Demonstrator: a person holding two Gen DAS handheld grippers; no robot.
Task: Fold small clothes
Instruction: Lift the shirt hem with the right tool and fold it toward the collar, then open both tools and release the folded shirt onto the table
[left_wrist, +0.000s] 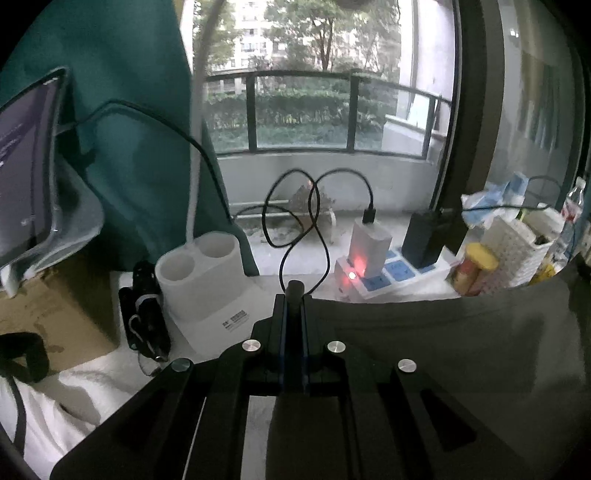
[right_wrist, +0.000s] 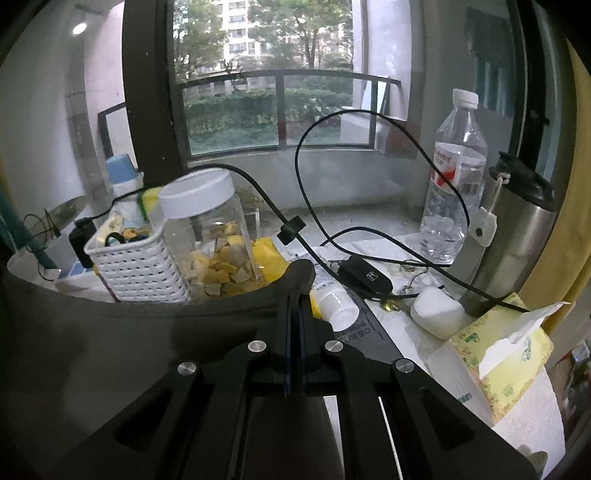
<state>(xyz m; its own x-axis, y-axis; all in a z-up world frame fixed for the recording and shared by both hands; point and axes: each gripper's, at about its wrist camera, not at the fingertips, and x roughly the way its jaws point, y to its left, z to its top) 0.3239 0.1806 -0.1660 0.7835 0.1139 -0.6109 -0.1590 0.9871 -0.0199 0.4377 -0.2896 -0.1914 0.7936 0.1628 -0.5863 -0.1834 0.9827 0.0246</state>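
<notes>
Jar (right_wrist: 207, 236), basket (right_wrist: 136, 269) and power strip (left_wrist: 391, 273) crowd ahead.

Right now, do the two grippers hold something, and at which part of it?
Both are shut on the dark grey garment: the left gripper pinches the left end of its raised top edge, the right gripper the right end.

1 garment (left_wrist: 461, 350), 2 chargers (left_wrist: 369, 243), 1 jar (right_wrist: 210, 236), 1 bottle (right_wrist: 454, 177).

We see matt dark grey cloth (left_wrist: 461, 350) pinched in each matt black plastic tool (left_wrist: 294, 295), with shiny metal screws (right_wrist: 256, 346). Far right stands a clear glossy plastic bottle (right_wrist: 452, 192) beside a brushed steel flask (right_wrist: 509, 243); near right, soft paper tissue (right_wrist: 506, 354).
</notes>
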